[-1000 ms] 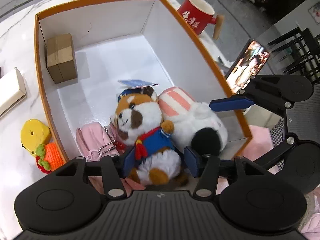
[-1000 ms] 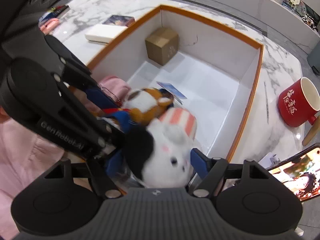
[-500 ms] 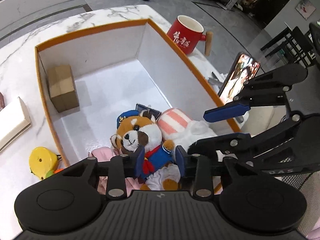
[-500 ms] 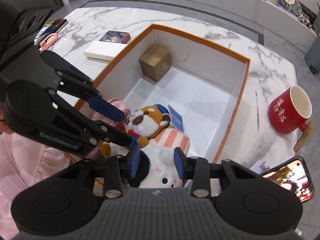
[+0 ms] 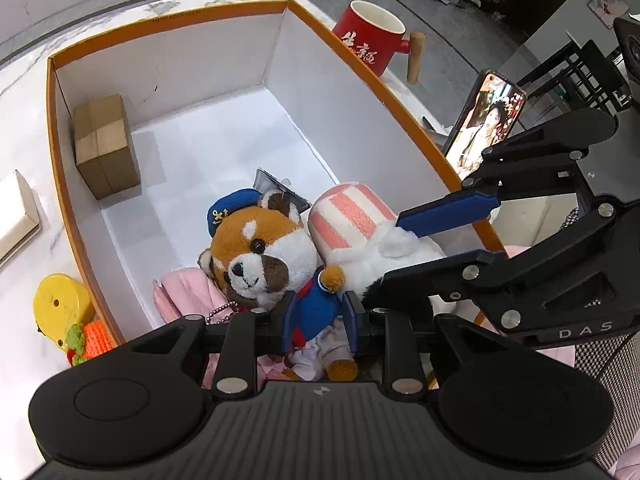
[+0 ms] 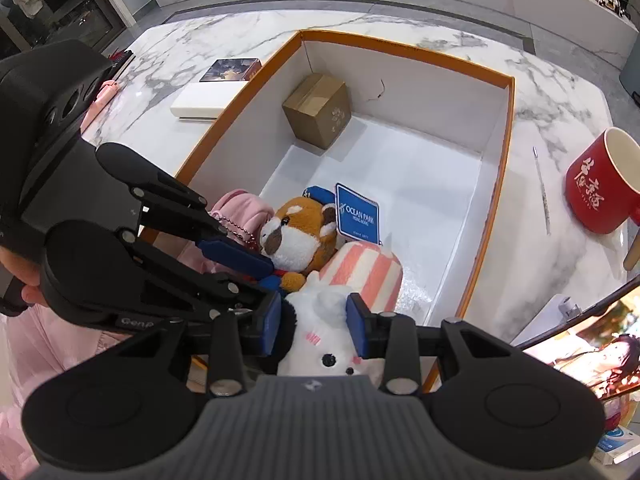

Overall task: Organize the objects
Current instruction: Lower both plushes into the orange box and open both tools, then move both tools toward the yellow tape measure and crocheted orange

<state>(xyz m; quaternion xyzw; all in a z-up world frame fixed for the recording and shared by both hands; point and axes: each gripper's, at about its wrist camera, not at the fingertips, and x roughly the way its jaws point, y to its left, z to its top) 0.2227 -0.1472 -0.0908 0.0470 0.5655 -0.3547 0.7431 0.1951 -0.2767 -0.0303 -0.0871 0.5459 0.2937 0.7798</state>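
Boxed red panda plush point(image 5: 260, 264) between left tongs point(image 5: 318, 322)

- The panda plush point(image 5: 256, 256) is hidden below the waist behind the left tongs point(image 5: 318, 322).
- The white plush point(image 6: 320, 328) beside it is covered below its face by the right tongs point(image 6: 316, 324).
- The phone point(image 6: 588, 352), outside the box point(image 6: 496, 200), is cut by the picture's edge.

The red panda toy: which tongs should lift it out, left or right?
Left. The left tongs have just been closing and now squeeze the red panda toy around its blue jacket. The right tongs are busy pinching the white plush beside it.
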